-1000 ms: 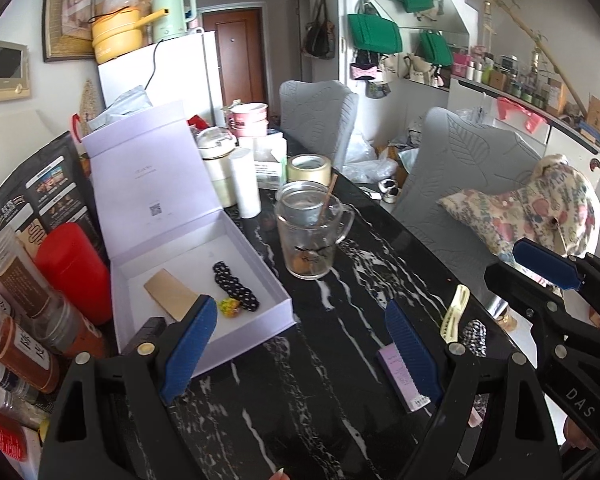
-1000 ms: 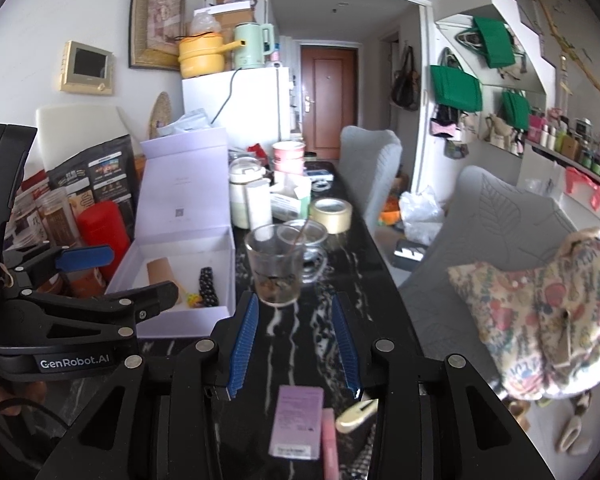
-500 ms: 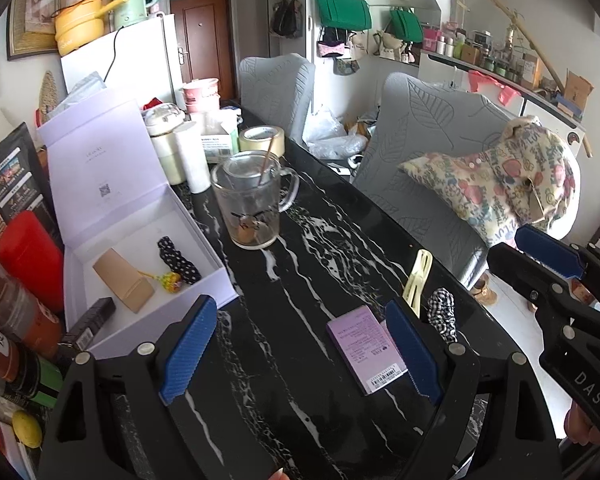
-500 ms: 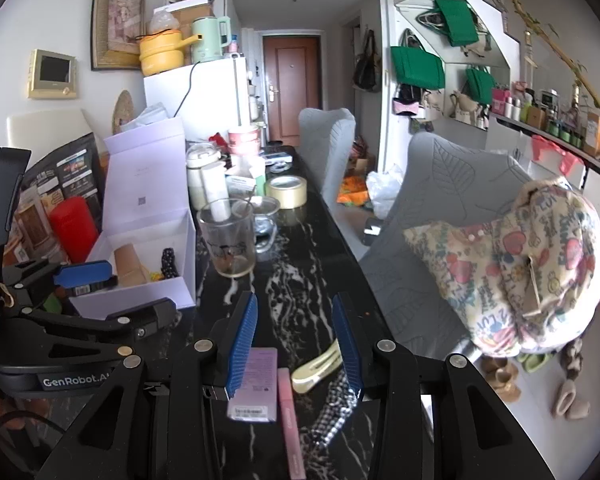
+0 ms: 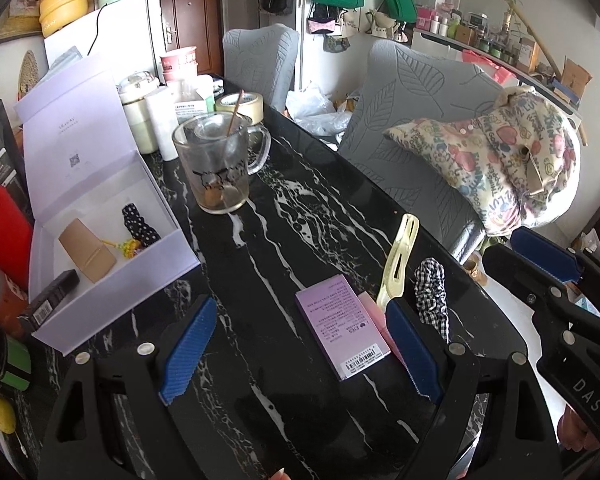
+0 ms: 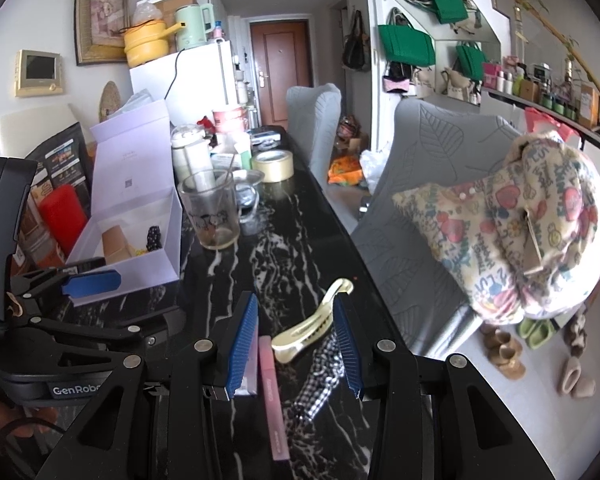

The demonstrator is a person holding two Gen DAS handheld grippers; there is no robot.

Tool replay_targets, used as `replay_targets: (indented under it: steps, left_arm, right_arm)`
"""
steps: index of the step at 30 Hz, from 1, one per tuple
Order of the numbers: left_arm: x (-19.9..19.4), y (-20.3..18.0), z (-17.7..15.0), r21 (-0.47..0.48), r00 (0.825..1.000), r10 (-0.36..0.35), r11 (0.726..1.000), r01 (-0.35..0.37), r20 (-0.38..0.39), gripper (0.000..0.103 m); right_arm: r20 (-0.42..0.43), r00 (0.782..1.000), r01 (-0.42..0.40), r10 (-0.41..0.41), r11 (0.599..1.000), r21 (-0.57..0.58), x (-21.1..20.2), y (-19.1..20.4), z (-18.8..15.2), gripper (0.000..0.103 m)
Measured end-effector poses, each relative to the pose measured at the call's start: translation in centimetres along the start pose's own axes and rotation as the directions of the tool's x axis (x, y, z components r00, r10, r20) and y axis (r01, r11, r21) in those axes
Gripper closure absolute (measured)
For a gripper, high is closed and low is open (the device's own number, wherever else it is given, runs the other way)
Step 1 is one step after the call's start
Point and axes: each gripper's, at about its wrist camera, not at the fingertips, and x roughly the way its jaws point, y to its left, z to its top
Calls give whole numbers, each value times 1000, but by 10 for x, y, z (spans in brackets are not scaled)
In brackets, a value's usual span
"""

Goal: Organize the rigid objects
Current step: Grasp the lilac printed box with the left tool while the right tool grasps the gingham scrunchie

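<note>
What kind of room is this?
Most likely a lived-in home dining area: a black marble table with covered chairs, a white fridge topped with pots, and bags hung near the door.

"DAS" on the right claw [image 5: 548, 268], "GenRobo" on the left claw [image 6: 92, 283]

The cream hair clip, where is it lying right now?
In both wrist views the cream hair clip lies on the black marble table, between the pink tube and the checkered scrunchie.
</note>
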Motion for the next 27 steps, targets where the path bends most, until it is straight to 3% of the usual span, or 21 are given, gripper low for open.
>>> replay_targets:
  steps: [13,27]
  left_arm:
    - [40,-18,-18,8,996,-40,999,40,-82,16]
    - [88,-19,-26,-19,980,-52,999,49,-194,16]
  right_arm:
    - [-74,997,5,0,998,62,29,-23,-30,64]
    - [-138,990,17,-1,993,114,55,-43,-48,64]
